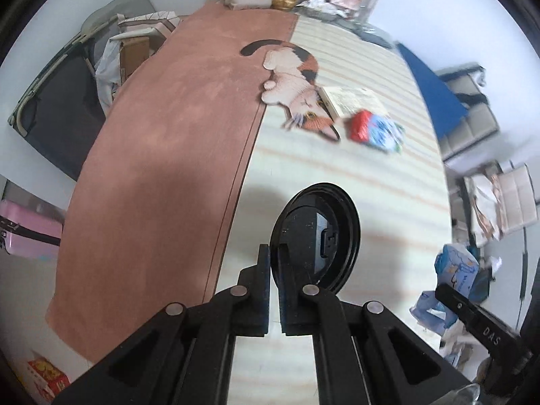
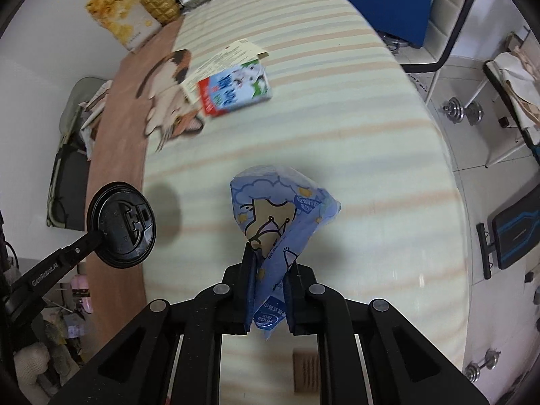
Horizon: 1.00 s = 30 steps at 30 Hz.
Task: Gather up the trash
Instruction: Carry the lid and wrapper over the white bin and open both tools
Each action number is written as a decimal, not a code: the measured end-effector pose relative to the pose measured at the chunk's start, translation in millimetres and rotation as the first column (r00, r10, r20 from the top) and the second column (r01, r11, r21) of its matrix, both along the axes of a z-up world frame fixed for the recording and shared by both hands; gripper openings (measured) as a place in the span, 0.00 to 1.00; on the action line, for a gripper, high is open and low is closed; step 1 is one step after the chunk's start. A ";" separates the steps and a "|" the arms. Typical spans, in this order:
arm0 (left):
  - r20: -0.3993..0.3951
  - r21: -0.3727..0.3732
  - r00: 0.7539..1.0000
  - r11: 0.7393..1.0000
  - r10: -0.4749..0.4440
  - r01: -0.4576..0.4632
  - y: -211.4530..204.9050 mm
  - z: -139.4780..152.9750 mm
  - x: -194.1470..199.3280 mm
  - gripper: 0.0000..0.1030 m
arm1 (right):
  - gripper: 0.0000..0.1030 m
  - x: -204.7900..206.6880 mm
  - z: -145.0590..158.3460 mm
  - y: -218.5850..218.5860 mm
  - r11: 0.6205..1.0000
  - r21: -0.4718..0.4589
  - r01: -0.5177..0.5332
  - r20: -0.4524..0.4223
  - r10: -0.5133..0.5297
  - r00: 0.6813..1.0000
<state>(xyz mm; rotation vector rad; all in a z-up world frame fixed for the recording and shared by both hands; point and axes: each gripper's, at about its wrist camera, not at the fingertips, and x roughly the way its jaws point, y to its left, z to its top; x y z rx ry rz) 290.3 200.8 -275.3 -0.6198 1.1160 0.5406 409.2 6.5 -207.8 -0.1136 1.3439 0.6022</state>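
trash both sides: left gripper [image 1: 274, 263] clamped on a black cup lid [image 1: 315, 236], right gripper [image 2: 270, 266] pinching a blue tissue wrapper [image 2: 280, 209], milk carton [image 2: 233, 89] lying further ahead.

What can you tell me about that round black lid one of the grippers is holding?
The black cup lid looks like thin moulded plastic, round with a raised rim and a sip-hole flap on top. The left gripper is shut on its edge, holding it on edge above the striped tablecloth, where it casts a shadow. Nothing else touches it.
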 end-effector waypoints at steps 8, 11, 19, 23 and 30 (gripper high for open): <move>-0.026 -0.058 0.987 0.986 -0.159 0.157 -68.1 -19.6 -113.2 0.02 | 0.14 -160.3 7.4 -95.1 0.994 0.023 0.103 0.020 -0.104 0.994; -0.083 -0.139 0.978 0.974 -0.191 0.178 -95.8 -49.5 -160.0 0.02 | 0.14 -223.8 -17.7 -135.3 0.989 0.005 0.150 -0.059 -0.149 0.987; -0.256 -0.260 0.942 0.954 -0.218 0.150 -137.7 -186.3 -212.9 0.02 | 0.14 -325.7 -144.9 -200.7 0.978 -0.137 0.160 -0.253 -0.190 0.949; -0.319 -0.305 0.924 0.946 -0.212 0.112 -151.3 -280.3 -212.7 0.02 | 0.14 -336.3 -233.7 -213.3 0.972 -0.182 0.148 -0.296 -0.198 0.934; -0.369 -0.357 0.897 0.928 -0.243 0.105 -163.9 -430.0 -215.6 0.06 | 0.16 -323.9 -386.5 -216.3 0.973 -0.197 0.121 -0.365 -0.188 0.912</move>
